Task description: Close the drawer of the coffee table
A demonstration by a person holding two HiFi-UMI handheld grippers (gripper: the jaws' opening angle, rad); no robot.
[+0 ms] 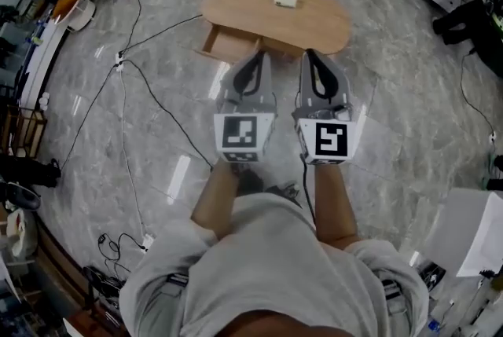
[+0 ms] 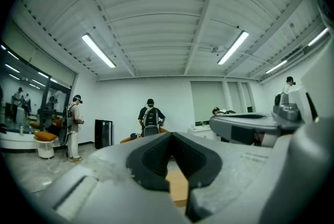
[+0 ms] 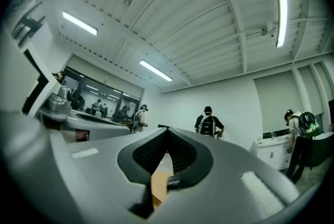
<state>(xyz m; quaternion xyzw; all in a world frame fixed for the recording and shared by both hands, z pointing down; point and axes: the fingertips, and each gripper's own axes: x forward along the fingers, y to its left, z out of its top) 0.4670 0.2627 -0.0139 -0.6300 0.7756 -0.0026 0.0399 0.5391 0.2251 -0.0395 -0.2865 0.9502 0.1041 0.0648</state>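
Head view: left gripper [image 1: 257, 57] and right gripper [image 1: 309, 55], both clenched empty, point toward the open drawer [image 1: 226, 45] of the coffee table [image 1: 318, 23].

Right corner of drawer [image 1: 225, 45] behind left hand-held gripper [image 1: 257, 57]
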